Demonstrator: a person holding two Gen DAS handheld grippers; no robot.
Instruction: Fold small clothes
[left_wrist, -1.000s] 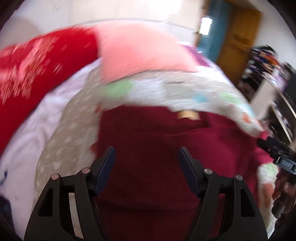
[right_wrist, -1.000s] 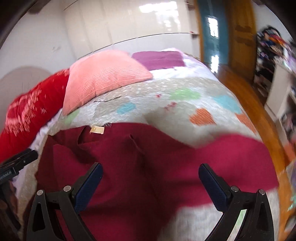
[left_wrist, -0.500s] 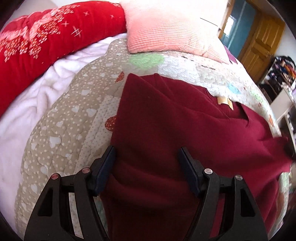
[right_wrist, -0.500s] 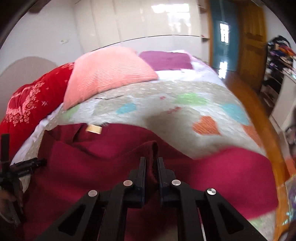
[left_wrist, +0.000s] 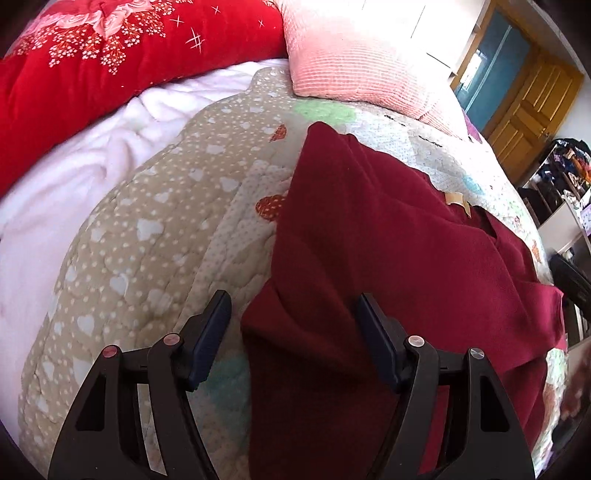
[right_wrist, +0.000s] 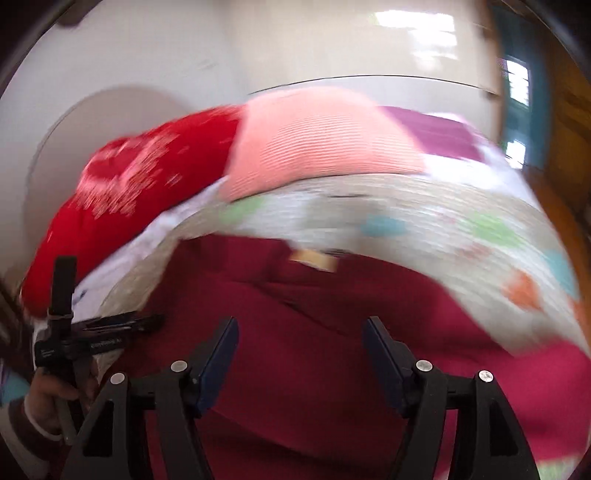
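The left tongs (left_wrist: 293, 325) stand partly open above the bed, pointing steeply down, and they hold nothing. Between their two fingers falls the left edge of the dark red garment (left_wrist: 406, 251): the right finger is over the cloth, the left finger is over the bare quilt (left_wrist: 147, 229) just beside that edge. Whether the pads touch the cloth, I cannot tell.

The right tongs (right_wrist: 299, 354) are opening at this moment. The red cloth fills the space under and between their fingers, but the pads do not press on it. This view is blurred by motion.

The garment lies spread on the quilt, with its neck opening and a small beige label (left_wrist: 458, 201) on the far side from both tongs. From the right view the body of the left tool and the hand (right_wrist: 48, 398) that carries it show at the left edge of the garment.

Further away, at the head of the bed, rests a pink ribbed pillow (left_wrist: 354, 55), next to it a red blanket (left_wrist: 110, 55) with white flower pattern, and a white sheet (left_wrist: 74, 158) below it.
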